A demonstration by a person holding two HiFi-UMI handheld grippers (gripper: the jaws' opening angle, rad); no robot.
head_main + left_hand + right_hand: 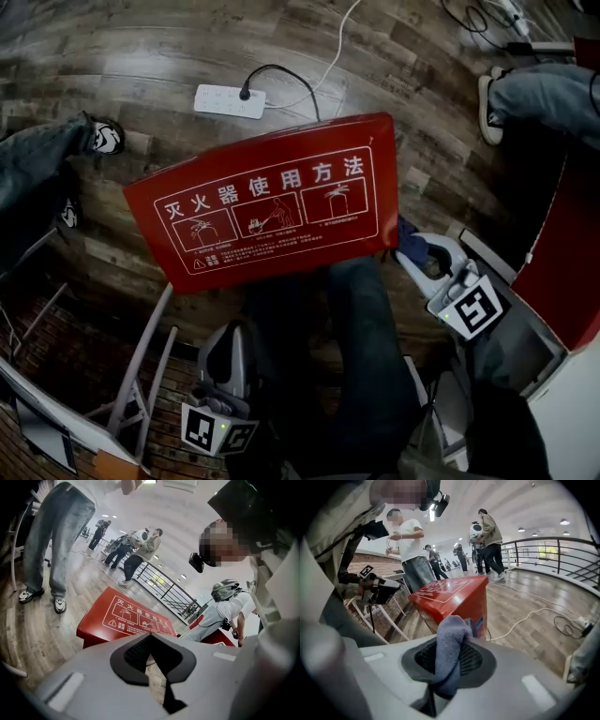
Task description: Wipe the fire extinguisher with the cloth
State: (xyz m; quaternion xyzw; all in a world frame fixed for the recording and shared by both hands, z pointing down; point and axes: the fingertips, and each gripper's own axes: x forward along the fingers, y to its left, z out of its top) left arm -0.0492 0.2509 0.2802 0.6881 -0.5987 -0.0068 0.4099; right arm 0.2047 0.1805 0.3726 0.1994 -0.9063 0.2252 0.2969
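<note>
A red fire-extinguisher box (272, 202) with white printed instructions on its lid stands on the wooden floor; no extinguisher itself shows. My right gripper (412, 248) is at the box's right front corner, shut on a blue-grey cloth (450, 644) that bulges up between its jaws. The cloth (405, 234) sits just beside the lid's edge. My left gripper (230, 342) hangs low and nearer to me, apart from the box (126, 618), jaws closed together with nothing between them. In the right gripper view the box (450, 595) lies straight ahead.
A white power strip (230, 100) with cables lies beyond the box. A bystander's legs (37, 159) stand at left, a shoe (487, 108) at upper right. A red-and-white cabinet (562, 253) is at right, a white metal frame (141, 366) at lower left. A railing (553, 555) runs behind.
</note>
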